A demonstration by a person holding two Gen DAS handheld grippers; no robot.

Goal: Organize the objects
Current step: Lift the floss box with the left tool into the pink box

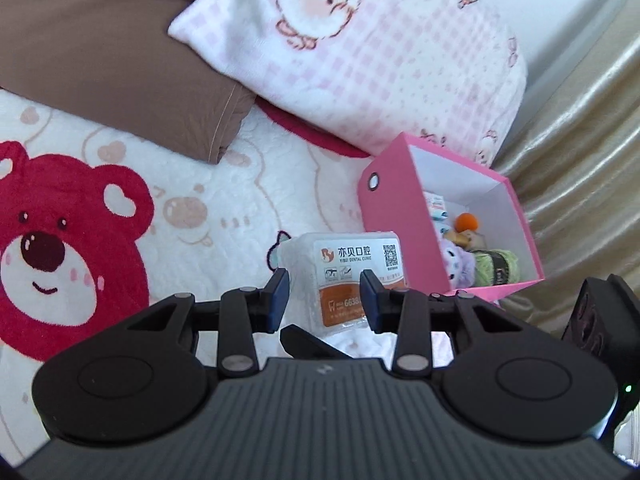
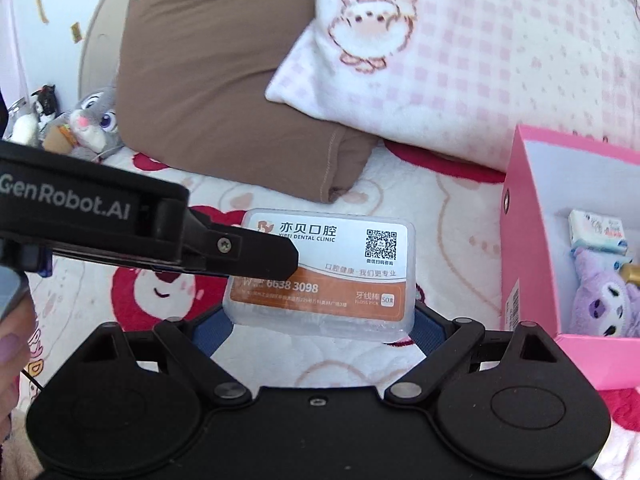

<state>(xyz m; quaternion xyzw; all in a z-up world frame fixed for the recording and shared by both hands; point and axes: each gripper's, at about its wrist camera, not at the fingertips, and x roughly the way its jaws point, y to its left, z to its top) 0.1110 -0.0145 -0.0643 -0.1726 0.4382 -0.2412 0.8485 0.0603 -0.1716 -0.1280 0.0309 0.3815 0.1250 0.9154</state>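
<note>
Right wrist, floss box (image 2: 320, 276) edges gripped, pink bin (image 2: 524, 240) beside

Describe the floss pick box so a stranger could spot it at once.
Start at the pink storage box on the bear-print blanket. Just left of it, the floss pick box sits between the right gripper's blue pads. It is the only clear plastic case, labelled white and orange with a QR code.

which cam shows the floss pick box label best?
Right wrist. The floss pick box sits between the right gripper fingers, label facing the lens, with only its left edge hidden by the left gripper. In the left wrist view the box is smaller, angled, and partly hidden behind the fingers.
</note>
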